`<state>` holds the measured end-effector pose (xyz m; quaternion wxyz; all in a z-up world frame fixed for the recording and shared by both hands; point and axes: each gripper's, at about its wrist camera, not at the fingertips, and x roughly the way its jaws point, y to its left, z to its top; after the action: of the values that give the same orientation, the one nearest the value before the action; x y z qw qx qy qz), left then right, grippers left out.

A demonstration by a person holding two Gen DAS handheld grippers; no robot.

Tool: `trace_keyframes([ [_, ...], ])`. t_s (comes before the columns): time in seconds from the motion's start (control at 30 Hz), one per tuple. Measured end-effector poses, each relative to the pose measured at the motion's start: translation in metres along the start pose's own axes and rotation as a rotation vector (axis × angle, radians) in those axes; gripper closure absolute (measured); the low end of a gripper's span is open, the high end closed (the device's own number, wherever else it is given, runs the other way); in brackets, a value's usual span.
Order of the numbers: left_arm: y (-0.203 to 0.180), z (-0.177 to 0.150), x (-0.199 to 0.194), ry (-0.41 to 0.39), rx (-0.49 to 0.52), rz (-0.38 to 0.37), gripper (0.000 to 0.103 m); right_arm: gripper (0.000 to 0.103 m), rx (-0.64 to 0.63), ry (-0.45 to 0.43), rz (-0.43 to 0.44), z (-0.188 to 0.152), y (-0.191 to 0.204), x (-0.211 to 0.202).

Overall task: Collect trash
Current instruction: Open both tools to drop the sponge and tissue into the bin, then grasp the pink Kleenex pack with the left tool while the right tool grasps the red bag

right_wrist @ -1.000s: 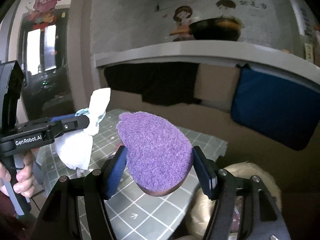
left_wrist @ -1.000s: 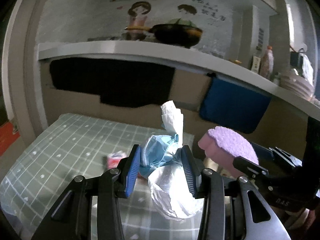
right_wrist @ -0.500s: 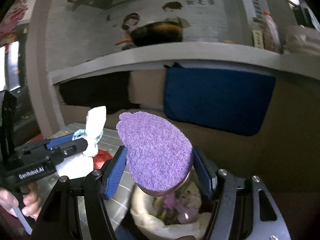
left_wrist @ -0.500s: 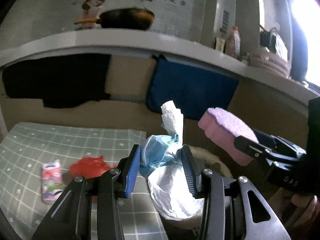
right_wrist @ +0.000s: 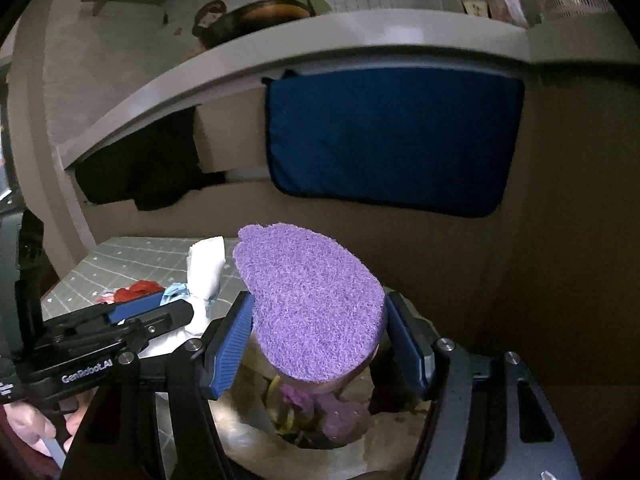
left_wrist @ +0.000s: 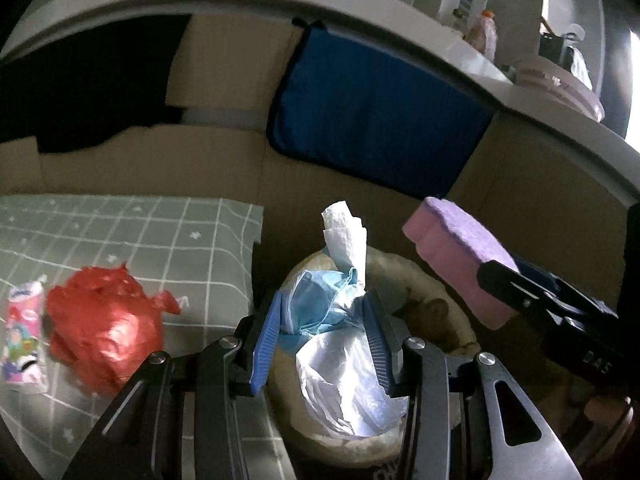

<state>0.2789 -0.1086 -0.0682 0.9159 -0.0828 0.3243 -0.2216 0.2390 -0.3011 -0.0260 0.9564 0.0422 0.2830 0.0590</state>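
1. Left wrist view: white-and-blue wad of trash (left_wrist: pixel 340 344) pinched in left claw (left_wrist: pixel 326 340), above lined bin (left_wrist: pixel 420 280) beside desk (left_wrist: pixel 160 232).
2. Right wrist view: purple sponge (right_wrist: pixel 312 304) clamped in right claw (right_wrist: pixel 320 344), over same bin (right_wrist: pixel 256 436).
3. On desk: red bag (left_wrist: pixel 104 328), small packet (left_wrist: pixel 22 336).

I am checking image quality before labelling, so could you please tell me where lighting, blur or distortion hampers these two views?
Left wrist view: dim overall, glare at the upper right edge, a bright patch on the white plastic bag, the red bag slightly smeared. Right wrist view: the purple sponge is sharp, the trash bin below is shadowed, and the shelf bows from fisheye distortion.
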Motion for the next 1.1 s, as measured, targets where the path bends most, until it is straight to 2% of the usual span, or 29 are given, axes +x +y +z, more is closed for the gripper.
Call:
trace_keyframes([
  [0.17,0.006,-0.001,0.021,0.038,-0.036,-0.086,0.060,0.040,0.012,0.020,-0.019,-0.003,-0.009,0.006],
  [0.27,0.011,-0.003,0.024,0.054,-0.050,-0.128,0.055,0.040,0.015,0.026,-0.028,-0.003,-0.012,0.009],
  [0.4,0.013,0.000,0.017,0.055,-0.046,-0.130,0.050,0.040,0.020,0.036,-0.035,-0.005,-0.013,0.012],
  [0.53,0.020,0.009,0.005,0.016,-0.087,-0.147,0.048,0.040,0.026,0.043,-0.036,-0.005,-0.011,0.018],
  [0.63,0.028,0.015,-0.009,0.002,-0.114,-0.122,0.048,0.040,0.026,0.047,-0.035,-0.006,-0.010,0.020],
  [0.87,0.048,0.011,-0.053,-0.051,-0.092,-0.030,0.048,0.037,0.041,0.064,-0.029,-0.013,-0.009,0.030],
  [1.1,0.100,-0.007,-0.086,-0.044,-0.158,0.068,0.048,0.035,0.027,0.029,-0.038,-0.015,-0.001,0.025],
])
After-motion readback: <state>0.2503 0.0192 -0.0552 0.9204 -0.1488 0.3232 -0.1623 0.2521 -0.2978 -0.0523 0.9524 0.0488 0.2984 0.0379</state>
